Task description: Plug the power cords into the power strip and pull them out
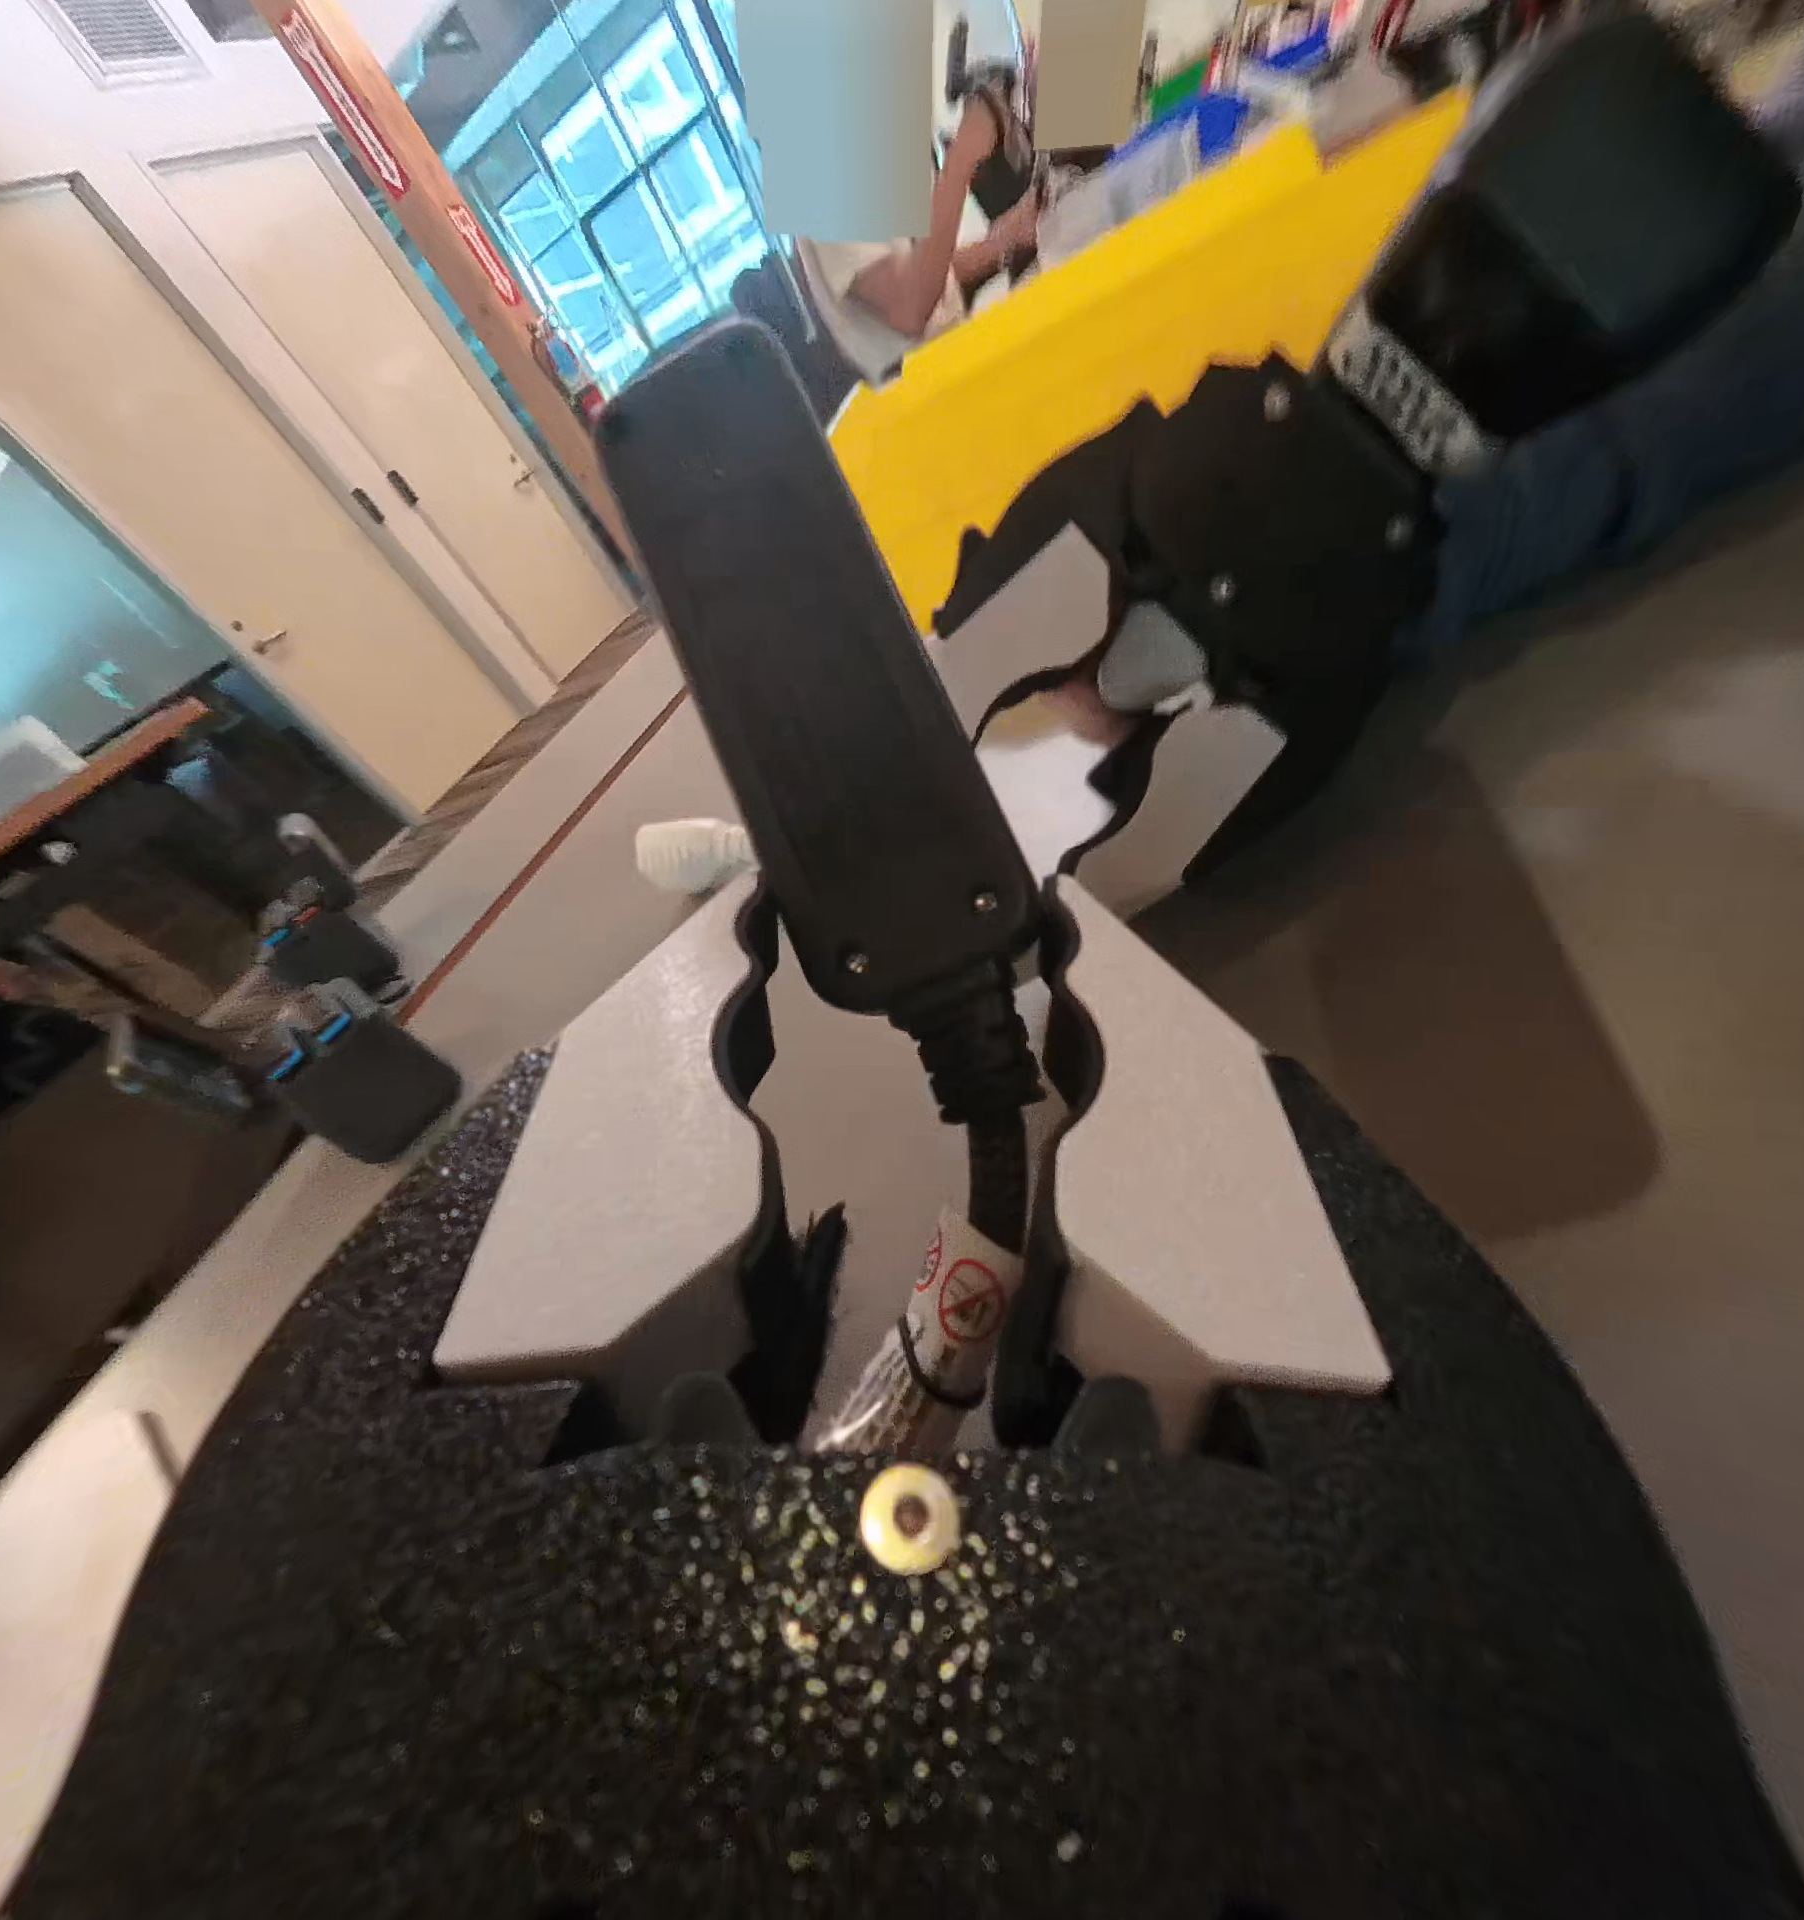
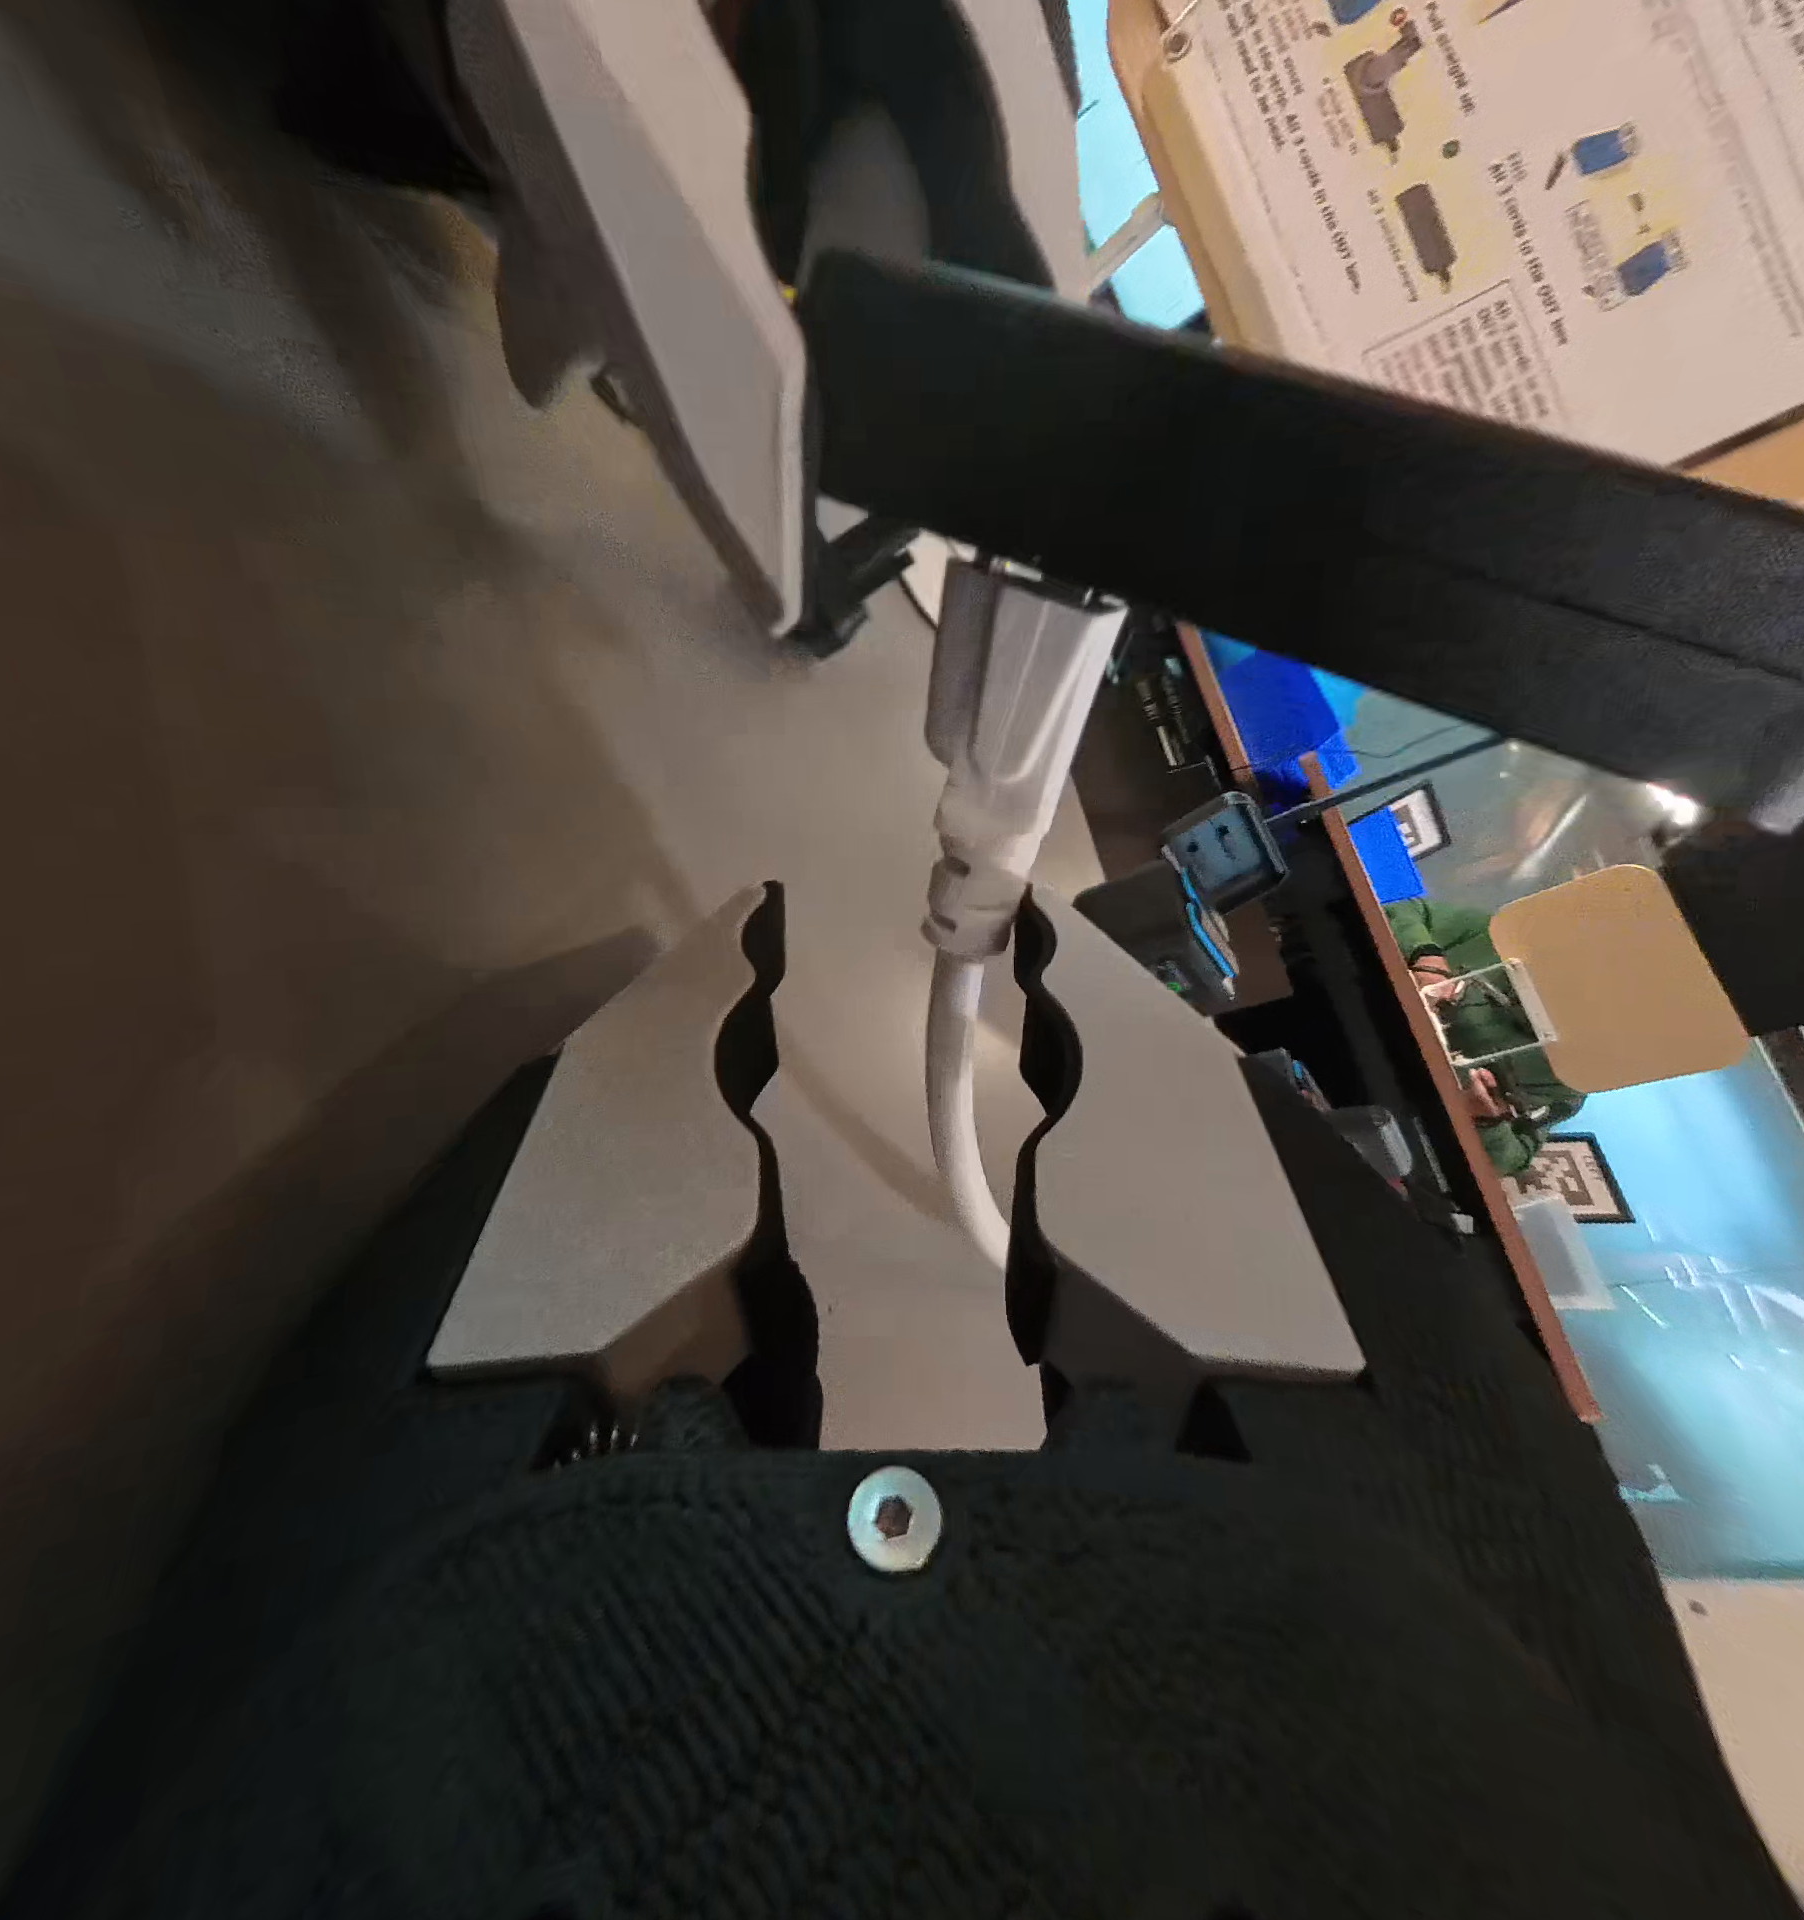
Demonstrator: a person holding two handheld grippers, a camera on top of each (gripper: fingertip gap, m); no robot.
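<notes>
Office clutter fills the background, with pale doors, glass partitions and a grey tabletop (image 1: 1656, 935) beneath both tools. Lifted off that tabletop, the long black plastic power strip (image 1: 773, 644) is pinched at its cord end between the grey fingers of the left gripper (image 1: 903, 925), the jaws closed only as far as the strip's width, its ribbed black cable trailing back between them. In the right wrist view the white moulded plug (image 2: 1012, 717) of a white power cord (image 2: 955, 1091) sits at the strip's underside, its face seemingly just meeting the socket; whether the prongs are fully seated cannot be told. The right gripper (image 2: 893, 914) stands partly open, the cord running between its fingers and the strain relief just touching the right-hand finger, not clamped. The risk, as I judge it, is leverage: the strip is held at one end only, so a push or pull could swing it in the jaws. Closing on the thin cord rather than the plug body could strain it or let it slip.
</notes>
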